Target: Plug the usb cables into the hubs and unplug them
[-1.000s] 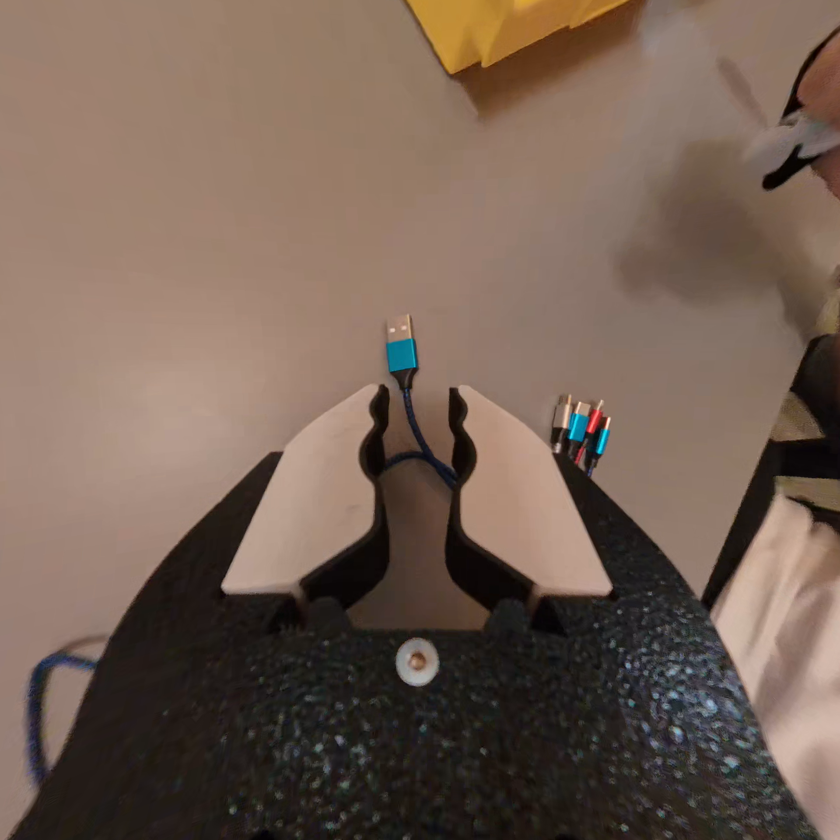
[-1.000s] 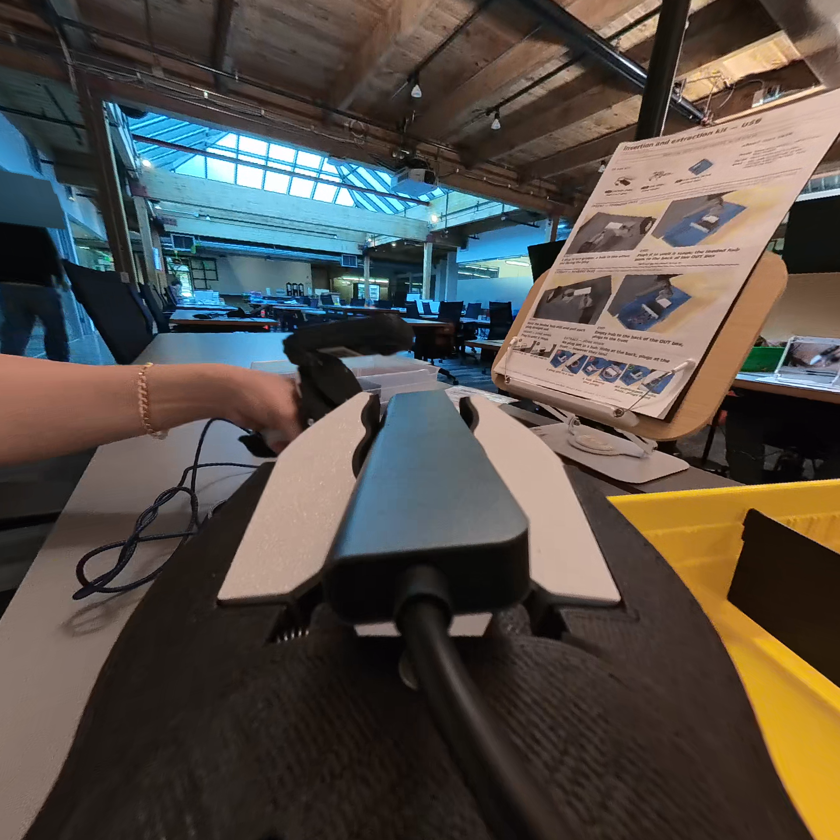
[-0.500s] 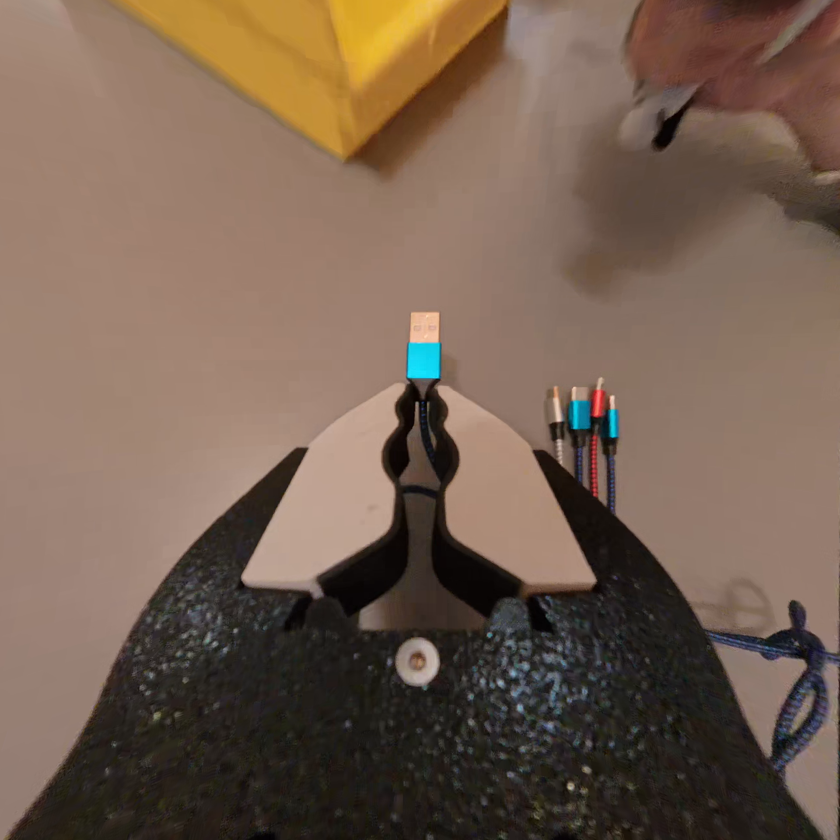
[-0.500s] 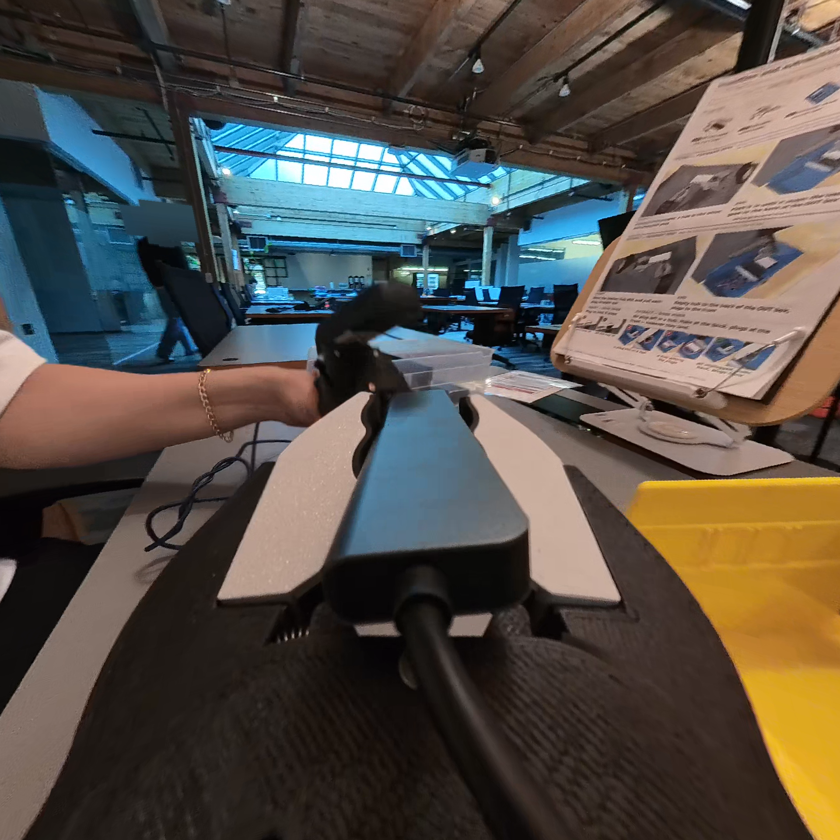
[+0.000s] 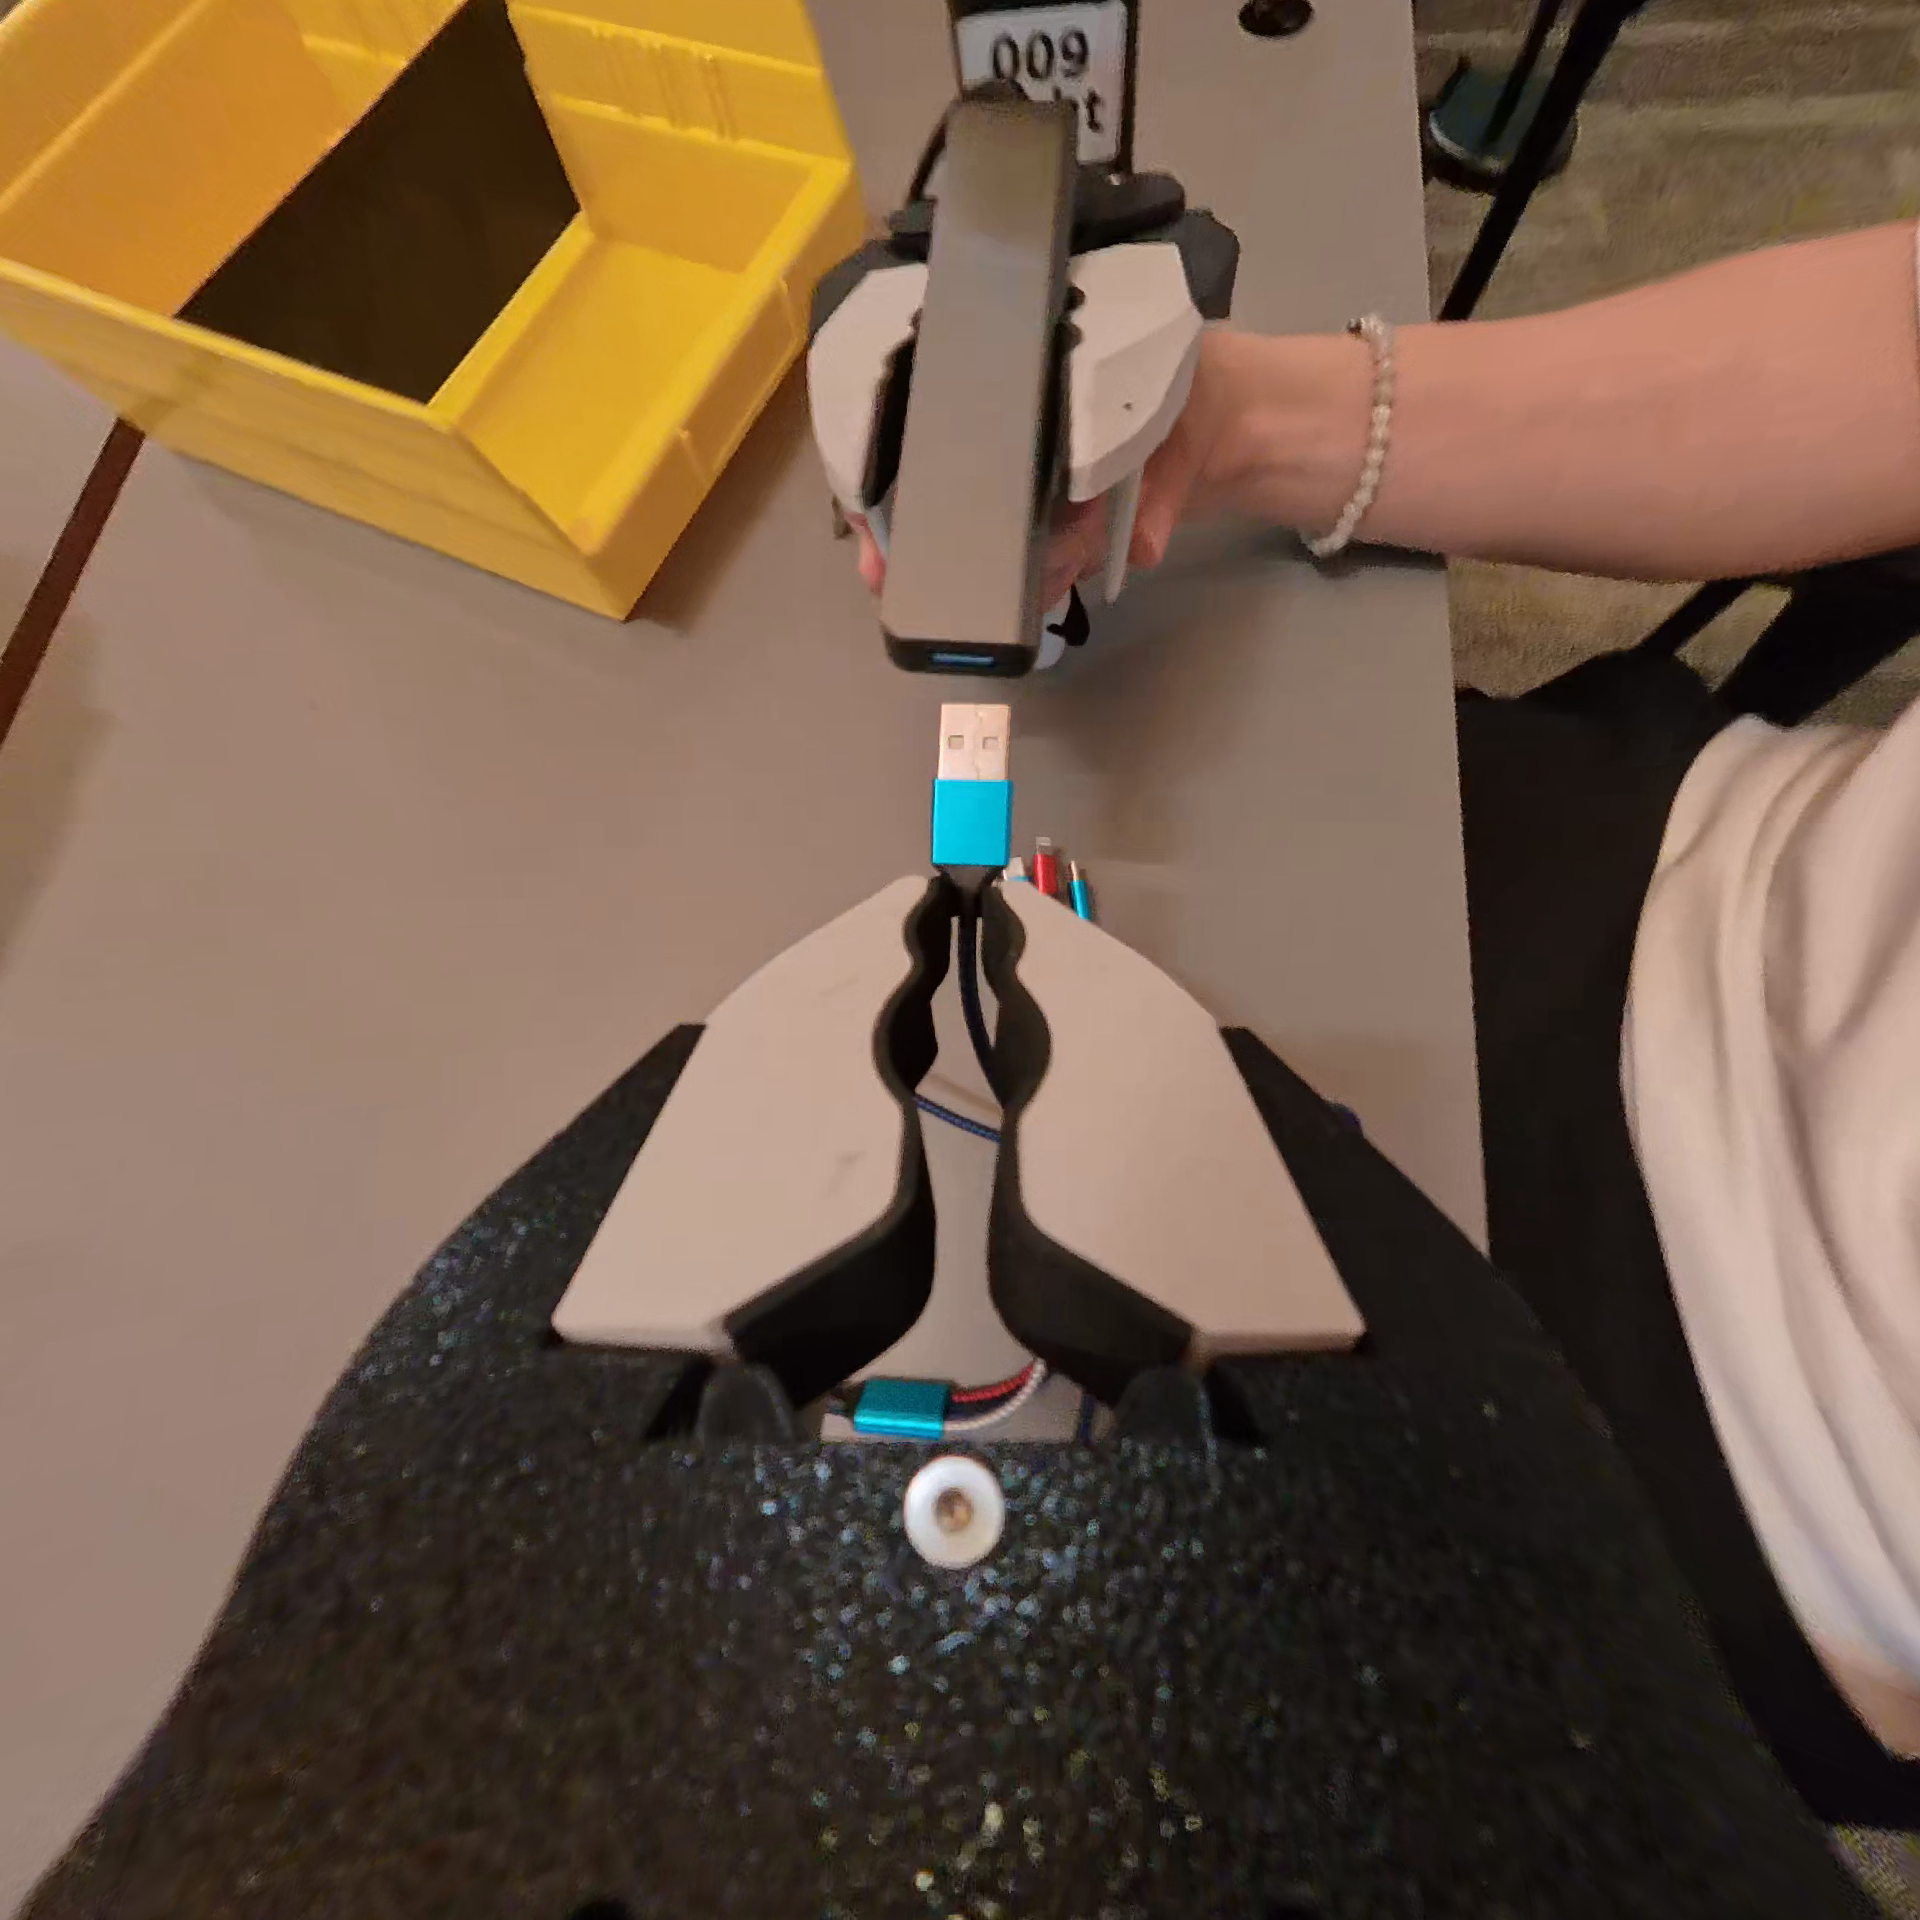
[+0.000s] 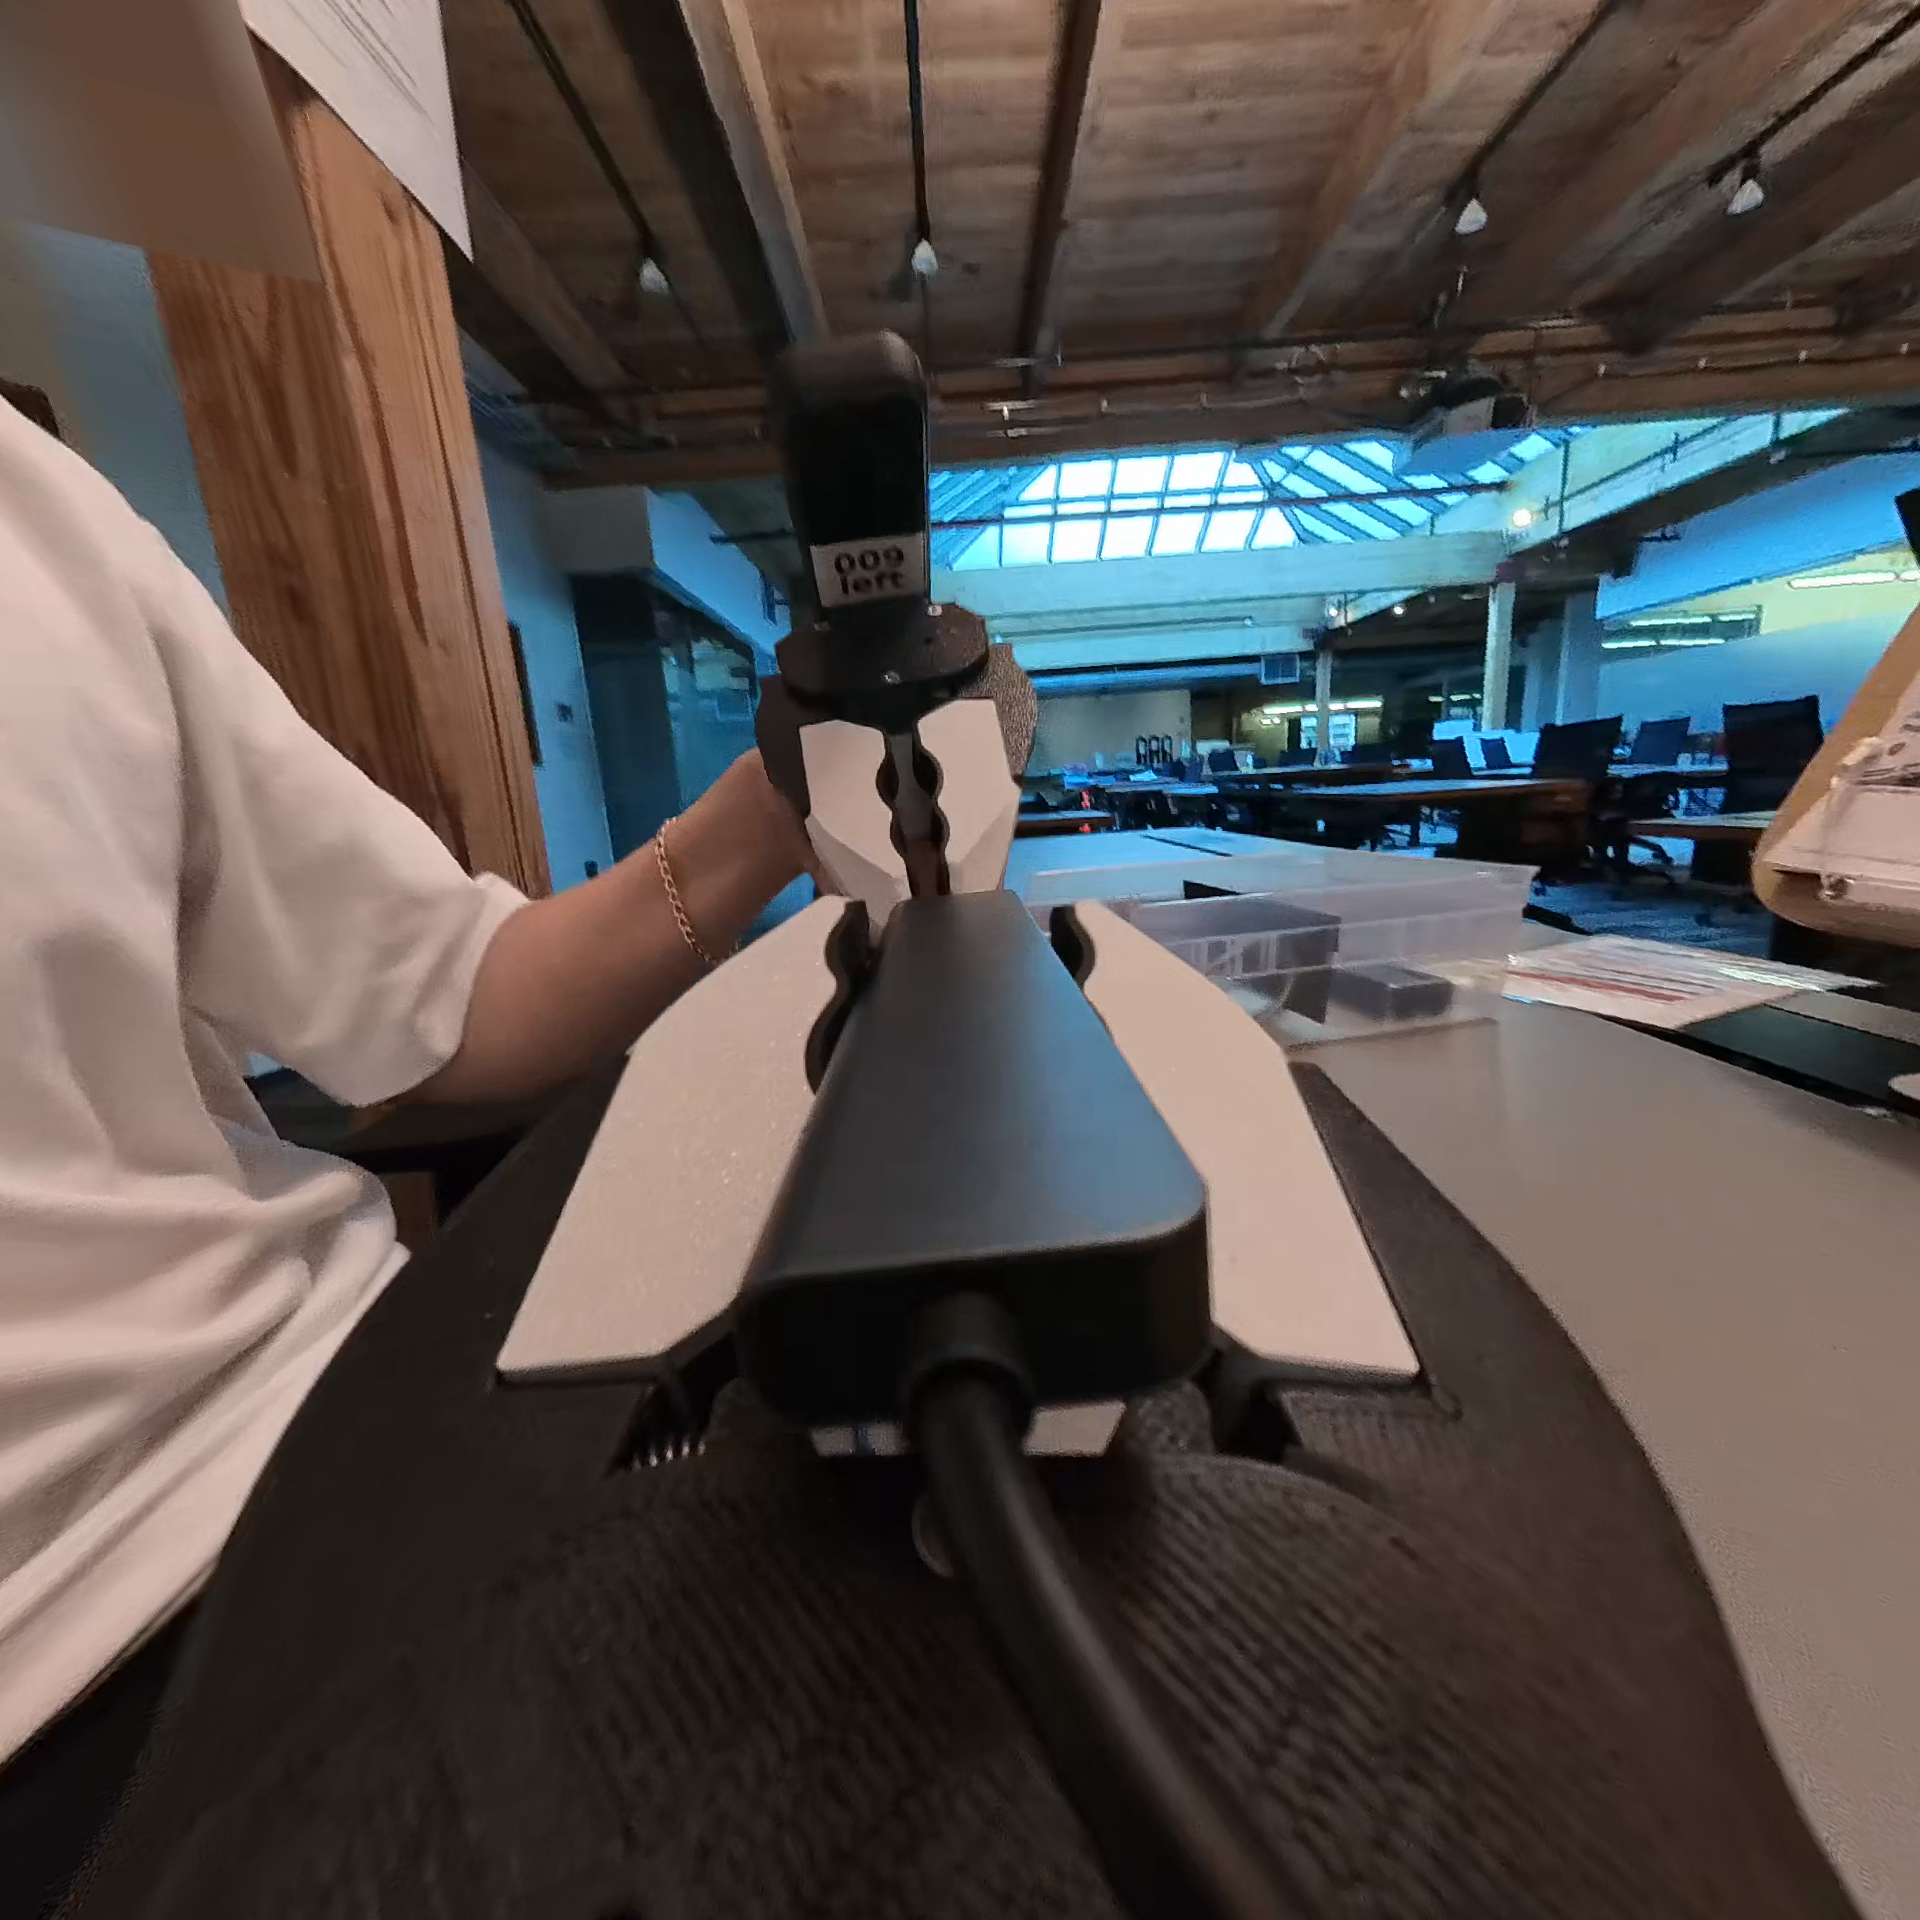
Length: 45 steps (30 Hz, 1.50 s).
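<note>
My left gripper [image 5: 968,896] is shut on a blue braided USB cable just behind its blue plug [image 5: 971,800], whose metal end points forward. My right gripper [image 6: 961,920] is shut on a dark grey USB hub [image 6: 971,1122]. In the left wrist view the hub [image 5: 982,384] is held above the table, its blue port facing the plug with a small gap between them. The right gripper also shows there [image 5: 997,353], and the left gripper shows in the right wrist view [image 6: 914,831], end on to the hub. The plug is hidden behind the hub in that view.
A yellow bin [image 5: 395,260] with a black divider stands at the far left on the grey table [image 5: 416,831]. Several small cable connectors [image 5: 1060,868] lie just right of my left fingertips. A clear plastic tray [image 6: 1299,925] and a document stand [image 6: 1839,810] sit behind. The gap from one gripper's tips to the other's is roughly 7 cm.
My left gripper closed on the cable and lifted the plug. The right gripper swung round with the hub, which now faces the plug closely.
</note>
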### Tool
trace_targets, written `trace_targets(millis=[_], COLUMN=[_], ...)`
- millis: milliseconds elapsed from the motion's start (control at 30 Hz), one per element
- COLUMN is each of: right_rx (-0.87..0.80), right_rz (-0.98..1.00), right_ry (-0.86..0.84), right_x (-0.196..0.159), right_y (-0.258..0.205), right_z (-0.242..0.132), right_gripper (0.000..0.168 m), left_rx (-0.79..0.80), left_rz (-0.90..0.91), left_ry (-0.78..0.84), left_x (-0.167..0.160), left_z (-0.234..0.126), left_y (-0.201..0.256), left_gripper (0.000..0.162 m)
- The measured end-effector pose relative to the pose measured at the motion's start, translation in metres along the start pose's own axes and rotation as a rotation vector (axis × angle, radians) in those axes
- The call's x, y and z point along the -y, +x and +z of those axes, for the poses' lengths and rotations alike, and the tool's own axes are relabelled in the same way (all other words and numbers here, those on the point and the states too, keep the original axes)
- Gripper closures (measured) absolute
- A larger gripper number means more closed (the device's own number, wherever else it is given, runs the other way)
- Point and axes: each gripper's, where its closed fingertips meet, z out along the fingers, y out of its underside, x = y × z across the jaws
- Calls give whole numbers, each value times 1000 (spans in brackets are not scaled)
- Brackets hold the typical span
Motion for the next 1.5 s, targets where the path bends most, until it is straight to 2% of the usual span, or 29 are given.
trace_targets(millis=[167, 267, 367, 467, 800, 1133, 1500], right_rx=[54, 69, 65, 66, 78, 70, 59], right_rz=[28, 30, 14, -20, -45, -20, -89], right_ry=[16, 1, -30, -38, -69, -67, -196], right_x=[-6, -8, -12, -5, -4, -11, -22], right_y=[-7, -10, -11, -16, -19, -14, -18], right_z=[4, 11, 20, 27, 28, 29, 33], right_gripper=[133, 132, 133, 132, 132, 132, 132], left_rx=[-8, -27, -44, -24, -28, -21, 70], left_rz=[-127, -108, -109, -107, -101, -105, -29], left_ry=[69, 29, 74, 48, 68, 11, -129], left_x=[-7, -14, -6, -12, -7, -14, -27], left_z=[-14, -21, -27, -28, -27, -17, -8], left_y=[4, 8, 12, 12, 15, 14, 11], left_gripper=[157, 157, 157, 157, 157, 157, 157])
